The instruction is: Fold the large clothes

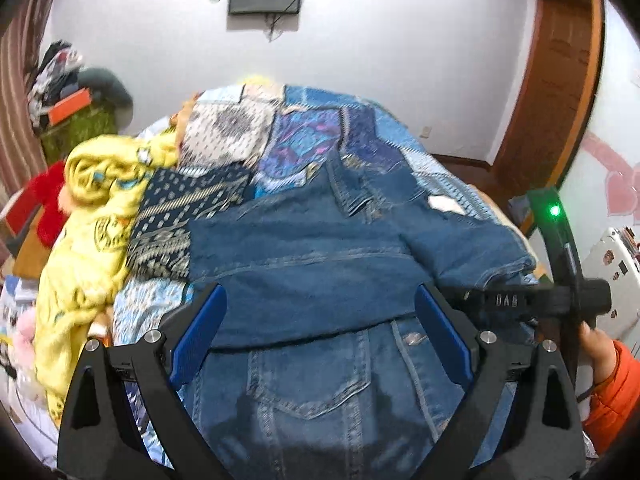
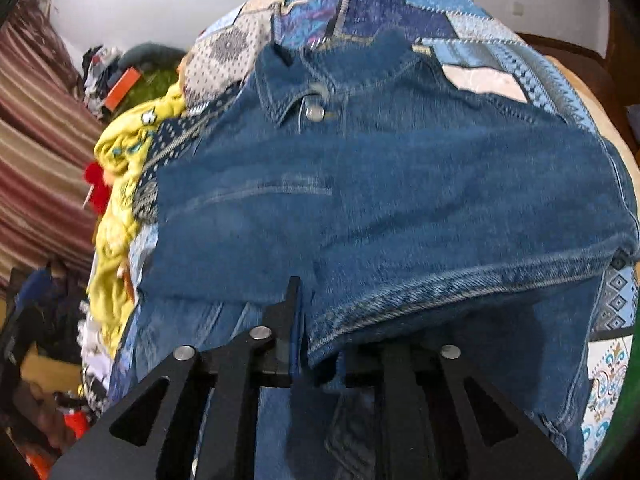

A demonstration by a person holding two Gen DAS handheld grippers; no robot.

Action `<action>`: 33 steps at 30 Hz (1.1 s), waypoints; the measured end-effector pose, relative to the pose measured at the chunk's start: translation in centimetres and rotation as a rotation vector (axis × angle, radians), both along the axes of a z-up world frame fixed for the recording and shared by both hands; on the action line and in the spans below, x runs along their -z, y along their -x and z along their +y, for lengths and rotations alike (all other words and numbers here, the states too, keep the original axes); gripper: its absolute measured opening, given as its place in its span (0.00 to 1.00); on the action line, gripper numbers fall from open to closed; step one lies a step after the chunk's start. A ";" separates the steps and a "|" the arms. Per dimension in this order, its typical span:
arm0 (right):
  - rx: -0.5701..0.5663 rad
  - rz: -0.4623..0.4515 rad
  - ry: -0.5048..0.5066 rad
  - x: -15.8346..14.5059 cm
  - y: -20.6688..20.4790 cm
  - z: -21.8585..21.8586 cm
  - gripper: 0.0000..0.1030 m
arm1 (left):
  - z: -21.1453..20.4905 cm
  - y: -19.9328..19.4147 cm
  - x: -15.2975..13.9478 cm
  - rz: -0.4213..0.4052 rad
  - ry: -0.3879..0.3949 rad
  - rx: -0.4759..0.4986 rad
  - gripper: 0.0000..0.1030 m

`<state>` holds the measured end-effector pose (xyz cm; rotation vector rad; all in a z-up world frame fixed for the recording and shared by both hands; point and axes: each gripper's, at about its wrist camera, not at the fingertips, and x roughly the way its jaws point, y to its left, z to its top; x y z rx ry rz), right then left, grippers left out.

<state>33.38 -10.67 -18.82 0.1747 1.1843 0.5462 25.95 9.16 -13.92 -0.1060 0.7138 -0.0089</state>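
The denim jacket lies front-up on the patchwork quilt, a sleeve folded across, the left gripper gaping empty above it while the right gripper pinches the sleeve's hem, probably ready for release and smoothing

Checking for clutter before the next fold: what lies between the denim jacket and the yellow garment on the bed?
A dark blue patterned cloth lies between the denim jacket and the yellow garment, clearest in the left wrist view.
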 end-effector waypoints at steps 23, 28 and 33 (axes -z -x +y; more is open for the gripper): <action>0.302 -0.206 0.098 -2.7 2.1 -17.7 0.50 | -22.7 -12.1 3.7 0.165 -0.286 0.478 0.94; 0.284 -0.134 0.091 0.3 1.3 -17.5 0.50 | -25.9 -13.7 8.7 0.250 -0.392 0.551 0.78; 0.220 -0.079 0.084 2.2 0.7 -16.1 0.50 | -26.6 -15.3 10.6 0.281 -0.361 0.590 0.25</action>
